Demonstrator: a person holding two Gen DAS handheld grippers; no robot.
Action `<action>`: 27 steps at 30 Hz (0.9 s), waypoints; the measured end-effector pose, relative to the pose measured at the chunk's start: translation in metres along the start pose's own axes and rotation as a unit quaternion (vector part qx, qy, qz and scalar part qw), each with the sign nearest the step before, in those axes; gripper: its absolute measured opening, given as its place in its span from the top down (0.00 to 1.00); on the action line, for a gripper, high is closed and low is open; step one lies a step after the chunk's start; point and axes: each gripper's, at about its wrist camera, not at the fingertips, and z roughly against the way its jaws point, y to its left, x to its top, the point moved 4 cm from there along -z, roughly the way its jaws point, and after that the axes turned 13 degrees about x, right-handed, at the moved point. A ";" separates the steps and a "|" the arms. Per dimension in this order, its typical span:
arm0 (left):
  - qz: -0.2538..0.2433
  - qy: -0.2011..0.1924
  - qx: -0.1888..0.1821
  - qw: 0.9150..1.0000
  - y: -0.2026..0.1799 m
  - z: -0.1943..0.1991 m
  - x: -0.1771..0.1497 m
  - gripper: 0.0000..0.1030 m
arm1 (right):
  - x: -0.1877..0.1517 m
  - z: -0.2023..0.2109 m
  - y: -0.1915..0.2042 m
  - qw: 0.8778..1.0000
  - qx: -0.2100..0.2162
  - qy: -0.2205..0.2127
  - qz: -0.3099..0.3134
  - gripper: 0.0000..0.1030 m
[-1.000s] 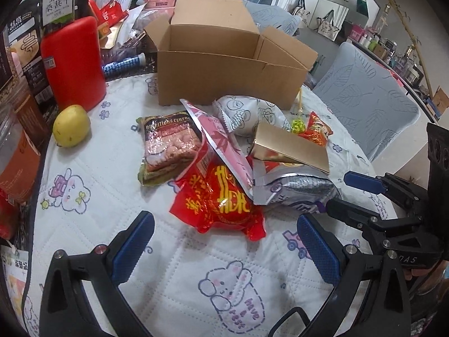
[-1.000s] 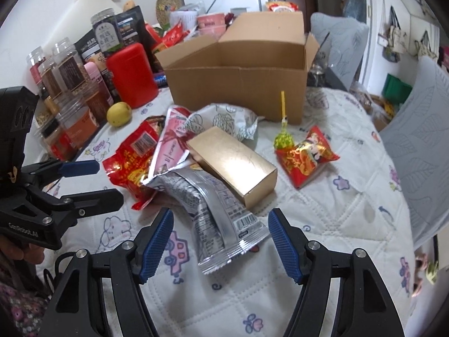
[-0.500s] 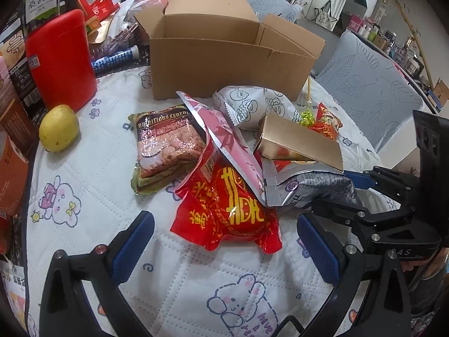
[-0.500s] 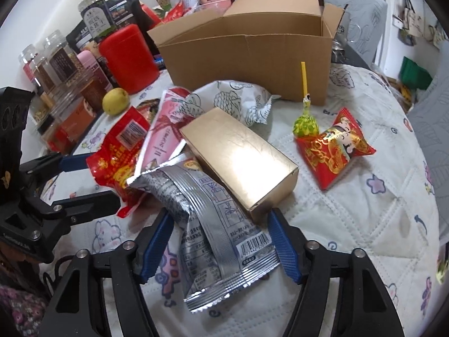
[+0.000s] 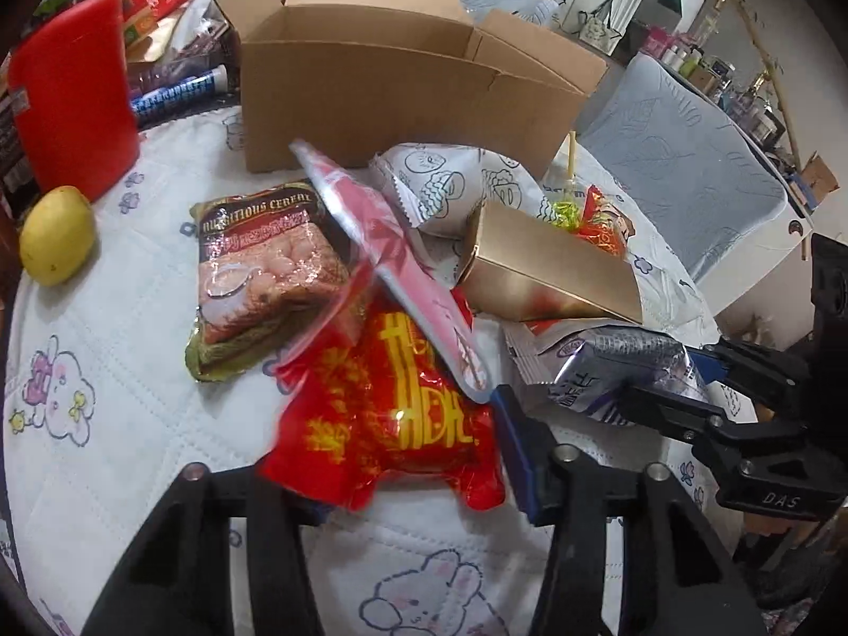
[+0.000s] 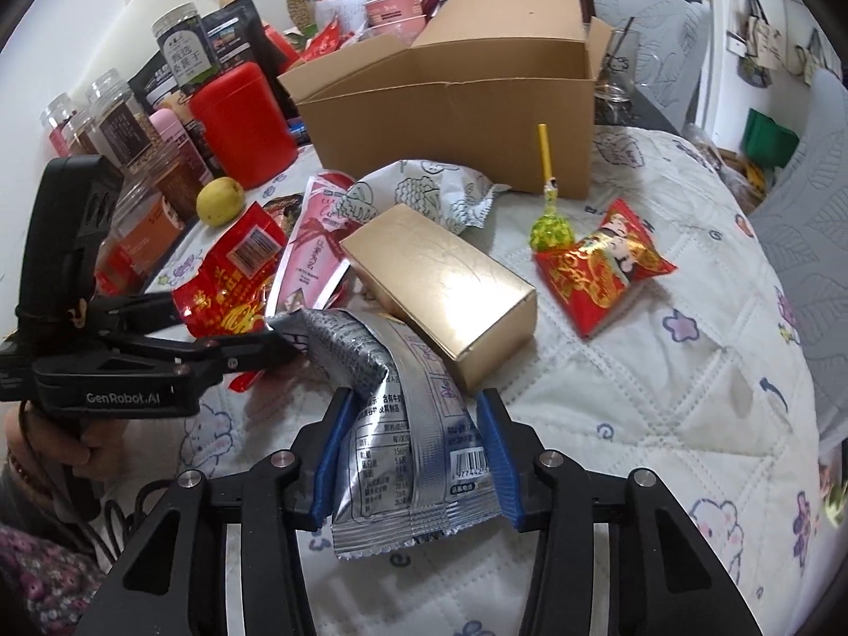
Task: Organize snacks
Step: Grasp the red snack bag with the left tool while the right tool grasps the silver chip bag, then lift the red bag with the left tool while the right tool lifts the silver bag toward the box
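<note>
Left wrist: left tool [image 5: 387,456] jaws just closing, clamped on the red snack bag [image 5: 387,403] lying at the near edge of the worktop [image 5: 106,350] pile. Right wrist: right tool [image 6: 411,456] jaws just closing, pinching the silver snack packet [image 6: 403,424] beside the gold box [image 6: 440,286]; cardboard box [image 6: 450,106] stands open behind.

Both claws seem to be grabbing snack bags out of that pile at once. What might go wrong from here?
The gold box lies on the silver packet that the right gripper has just closed around, so pulling may tip it. The pink pouch leans over the red bag in the left gripper, whose jaws have just closed too; lifting may drag it along. The lollipop beside the cardboard box could roll off.
</note>
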 end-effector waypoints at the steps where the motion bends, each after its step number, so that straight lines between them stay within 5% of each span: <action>1: -0.007 -0.006 0.007 1.000 -0.002 0.002 -0.001 0.56 | 0.000 0.000 0.000 1.000 -0.001 -0.001 -0.002 0.55; 15: -0.013 0.011 0.004 1.000 0.002 0.037 -0.039 0.57 | -0.021 0.028 0.000 0.999 -0.030 -0.018 -0.011 0.56; 27: -0.027 0.032 -0.004 0.999 -0.004 0.035 -0.060 0.52 | -0.047 0.025 0.009 0.999 -0.025 0.022 -0.011 0.53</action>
